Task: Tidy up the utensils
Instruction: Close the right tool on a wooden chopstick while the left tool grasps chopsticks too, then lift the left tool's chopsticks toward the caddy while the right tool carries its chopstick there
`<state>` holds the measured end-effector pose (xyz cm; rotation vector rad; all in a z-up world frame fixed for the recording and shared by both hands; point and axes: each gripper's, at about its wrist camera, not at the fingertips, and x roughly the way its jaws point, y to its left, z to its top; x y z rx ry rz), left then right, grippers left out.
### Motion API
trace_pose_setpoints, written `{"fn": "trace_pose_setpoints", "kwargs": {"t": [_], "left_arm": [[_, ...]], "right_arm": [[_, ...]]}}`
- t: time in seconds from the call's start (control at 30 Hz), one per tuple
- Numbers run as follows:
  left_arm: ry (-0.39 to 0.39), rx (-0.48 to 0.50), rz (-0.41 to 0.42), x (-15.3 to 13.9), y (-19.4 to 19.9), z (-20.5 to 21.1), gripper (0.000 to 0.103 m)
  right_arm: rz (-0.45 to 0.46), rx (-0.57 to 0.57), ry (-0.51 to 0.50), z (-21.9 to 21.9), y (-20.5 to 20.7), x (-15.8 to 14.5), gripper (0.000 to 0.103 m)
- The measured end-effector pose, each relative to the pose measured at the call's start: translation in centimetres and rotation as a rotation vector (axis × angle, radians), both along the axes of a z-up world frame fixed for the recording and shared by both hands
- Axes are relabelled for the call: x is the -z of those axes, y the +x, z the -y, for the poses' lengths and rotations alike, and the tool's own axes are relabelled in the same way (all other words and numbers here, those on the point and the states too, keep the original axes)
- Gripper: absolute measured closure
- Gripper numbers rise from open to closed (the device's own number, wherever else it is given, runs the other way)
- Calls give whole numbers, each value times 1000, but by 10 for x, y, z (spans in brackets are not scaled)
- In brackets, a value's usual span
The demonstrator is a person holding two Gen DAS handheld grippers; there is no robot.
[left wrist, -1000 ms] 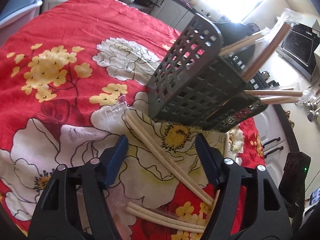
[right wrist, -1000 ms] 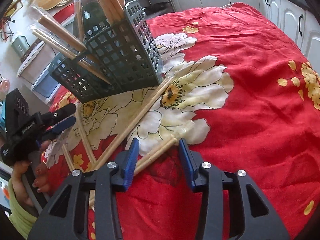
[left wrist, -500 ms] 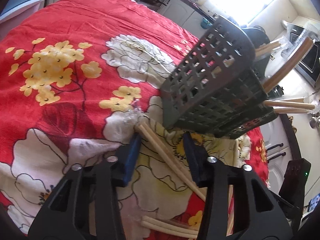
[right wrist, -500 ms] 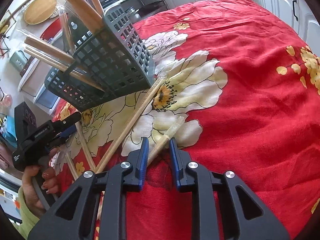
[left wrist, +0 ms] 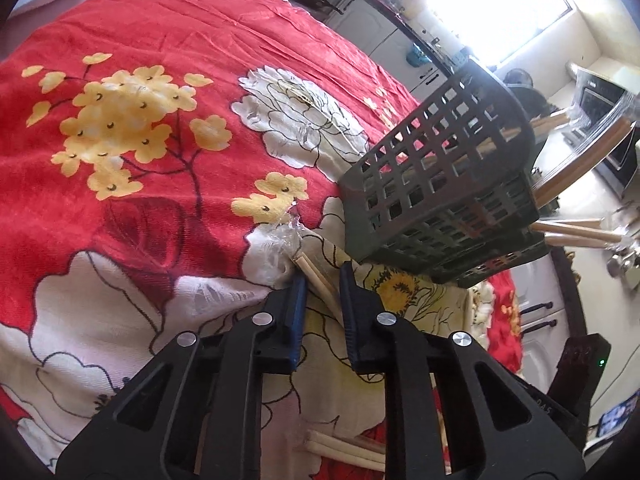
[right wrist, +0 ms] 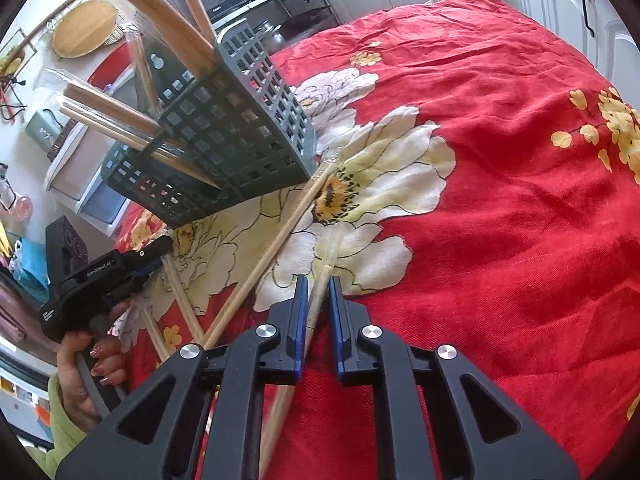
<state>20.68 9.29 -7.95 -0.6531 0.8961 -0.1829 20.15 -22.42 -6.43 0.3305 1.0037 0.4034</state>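
— Two grippers are seen; how are they set?
— Each is clamped on wrapped pale wooden chopsticks: the left gripper [left wrist: 323, 280] at lower centre on one pair [left wrist: 316, 276], the right gripper [right wrist: 318, 292] on another [right wrist: 320, 280].
— And the holder?
— A dark grey slotted plastic utensil basket [left wrist: 436, 196] is seen at centre right on the red floral tablecloth [left wrist: 140, 128].

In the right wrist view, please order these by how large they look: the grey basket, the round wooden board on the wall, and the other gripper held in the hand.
Apparent size only:
1. grey basket, clearly the largest.
2. left gripper.
3. round wooden board.

Positions 2 and 3 look nearly alike, and the board hangs farther from the camera, so their order is unsure.
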Motion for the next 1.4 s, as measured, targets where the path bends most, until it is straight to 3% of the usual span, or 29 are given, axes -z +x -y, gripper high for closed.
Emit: {"fn": "trace_pose_setpoints", "kwargs": {"t": [0.27, 0.87, 1.4], "left_arm": [[-25, -11, 74, -23, -18, -6, 94], [61, -6, 271, -92, -56, 5, 98], [102, -19, 387, -136, -77, 4, 100]], "right_arm": [[60, -21, 31, -2, -5, -19, 95], [237, -102, 51, -16, -29, -80, 97], [363, -192, 63, -40, -39, -127, 97]]}}
